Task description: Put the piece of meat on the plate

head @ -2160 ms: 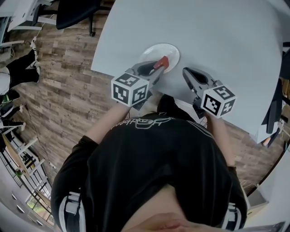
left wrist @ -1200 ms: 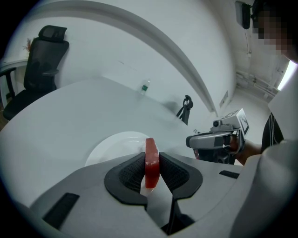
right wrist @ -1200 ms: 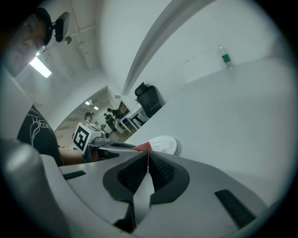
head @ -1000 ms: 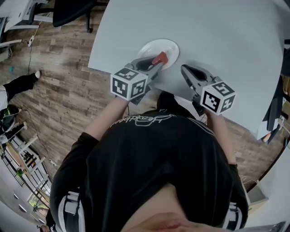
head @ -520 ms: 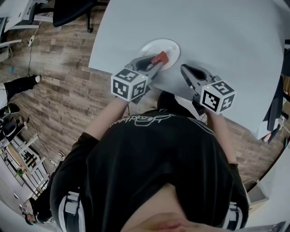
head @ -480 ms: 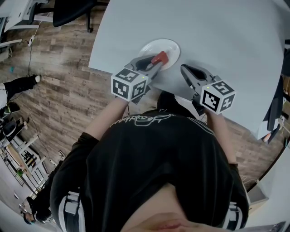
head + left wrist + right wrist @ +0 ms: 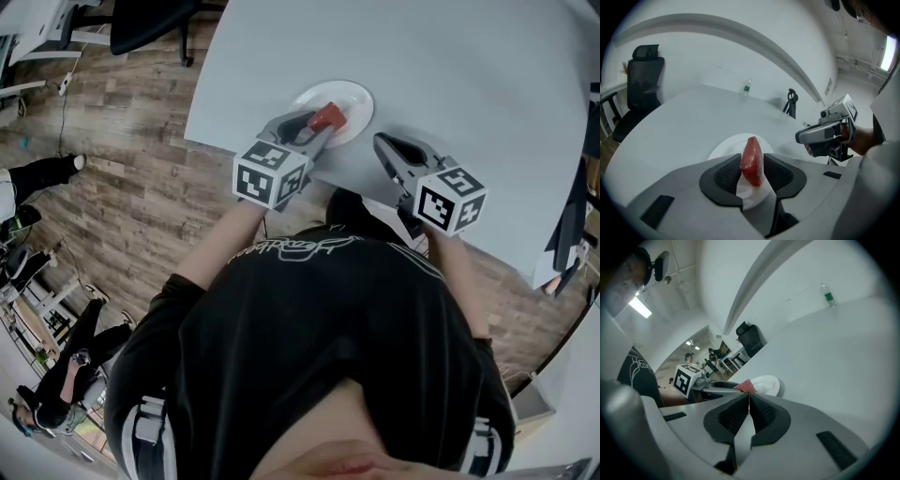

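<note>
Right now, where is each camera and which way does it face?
Head view: on the person's head, steeply down at the table; torso, arms, left gripper, right gripper show.
Left gripper view: on that gripper, facing across the plate; meat between opening jaws.
Right gripper view: on that gripper, jaws together, facing the left gripper.
Shared: all show the plate.

The piece of meat (image 7: pixel 752 161) is red, smooth and a little shiny, like a plastic toy. The plate (image 7: pixel 352 94) is white, smooth and glossy. The bench (image 7: pixel 469 75) is pale grey and smooth, with a dull matt top. The floor (image 7: pixel 131 197) is brown wood in planks, and its grain shows. The right gripper (image 7: pixel 748 401) looks like hard grey plastic, smooth and dull. Its fingers (image 7: pixel 762 414) have black pads with a rough, bumpy face. Its cube (image 7: pixel 450 199) has flat matt sides in black and white. The person's shirt (image 7: pixel 319 328) is soft black cloth.
</note>
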